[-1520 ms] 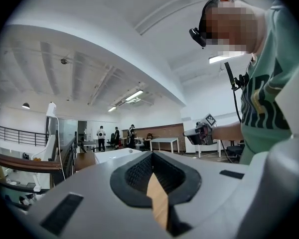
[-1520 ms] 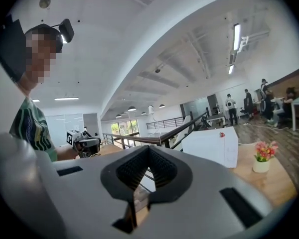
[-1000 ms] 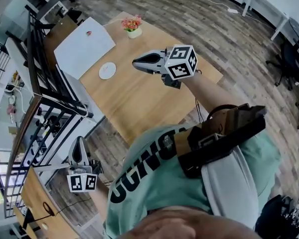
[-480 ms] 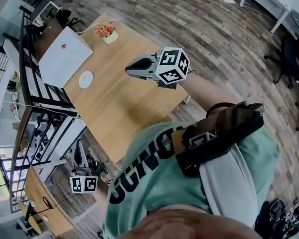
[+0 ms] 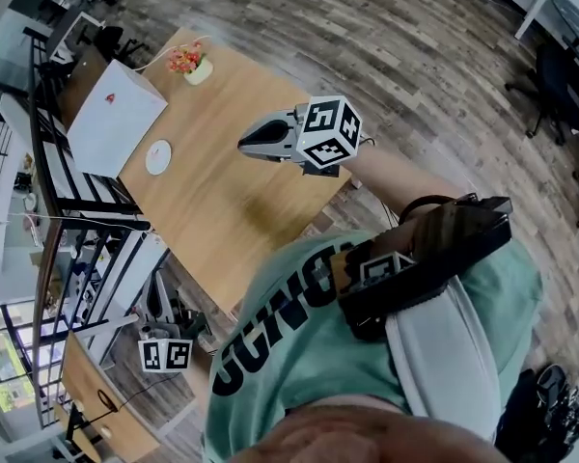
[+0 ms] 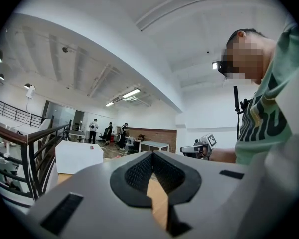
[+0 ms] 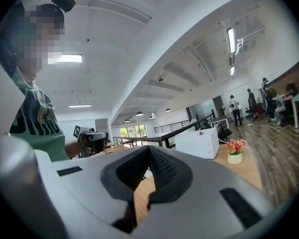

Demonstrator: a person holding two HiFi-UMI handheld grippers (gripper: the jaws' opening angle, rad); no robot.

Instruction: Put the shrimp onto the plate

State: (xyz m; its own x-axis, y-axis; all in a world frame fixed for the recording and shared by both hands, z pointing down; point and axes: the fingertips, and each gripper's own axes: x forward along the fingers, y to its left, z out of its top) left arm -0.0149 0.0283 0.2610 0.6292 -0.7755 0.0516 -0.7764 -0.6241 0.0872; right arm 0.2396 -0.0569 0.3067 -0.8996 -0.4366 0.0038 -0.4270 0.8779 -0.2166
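The right gripper [image 5: 244, 146] hangs over the wooden table [image 5: 232, 196], jaws pressed together with nothing between them [image 7: 149, 151]. The left gripper [image 5: 158, 287] is held low at the person's side, off the table's edge, jaws likewise together and empty [image 6: 150, 156]. A small red speck, possibly the shrimp [image 5: 107, 100], lies on top of a white box [image 5: 116, 128] at the far end. The small white plate [image 5: 158, 156] sits just beside that box, and a flower pot [image 5: 190, 66] stands near it

Closed right gripper [image 7: 149, 148] over wooden table [image 7: 249, 173]
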